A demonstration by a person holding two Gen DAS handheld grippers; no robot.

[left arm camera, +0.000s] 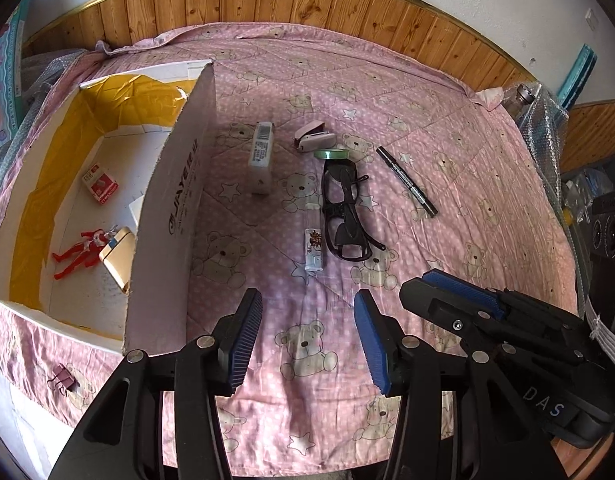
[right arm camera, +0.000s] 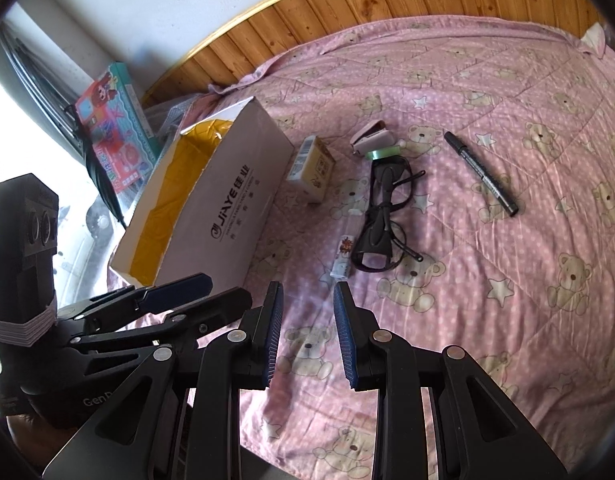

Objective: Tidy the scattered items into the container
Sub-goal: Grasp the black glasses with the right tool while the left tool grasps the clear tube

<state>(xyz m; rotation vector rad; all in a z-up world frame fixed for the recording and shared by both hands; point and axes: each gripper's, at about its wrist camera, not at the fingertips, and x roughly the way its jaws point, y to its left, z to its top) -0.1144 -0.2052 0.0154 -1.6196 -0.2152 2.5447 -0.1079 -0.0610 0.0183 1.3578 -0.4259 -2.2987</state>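
An open white cardboard box (left arm camera: 171, 200) lined with yellow tape stands on the left of the quilt. Inside lie a red figure (left arm camera: 79, 252), a small red-and-white pack (left arm camera: 100, 184) and a beige case (left arm camera: 117, 256). Scattered to its right are a white carton (left arm camera: 260, 160), a pink stapler (left arm camera: 313, 138), a green tape roll (left arm camera: 331, 155), black glasses (left arm camera: 345, 208), a black marker (left arm camera: 407, 186) and a small white lighter (left arm camera: 313, 250). My left gripper (left arm camera: 307, 320) hangs open and empty just short of the lighter. My right gripper (right arm camera: 307, 312) is open and empty beside it, also facing the lighter (right arm camera: 343, 256).
A pink teddy-bear quilt (left arm camera: 447, 112) covers the bed, with a wooden panel wall (left arm camera: 307, 0) behind it. A purple binder clip (left arm camera: 61, 378) lies by the box's near left corner. A colourful toy pack (right arm camera: 115, 136) leans beyond the box (right arm camera: 227, 196). Bubble wrap (left arm camera: 543, 120) sits at the far right.
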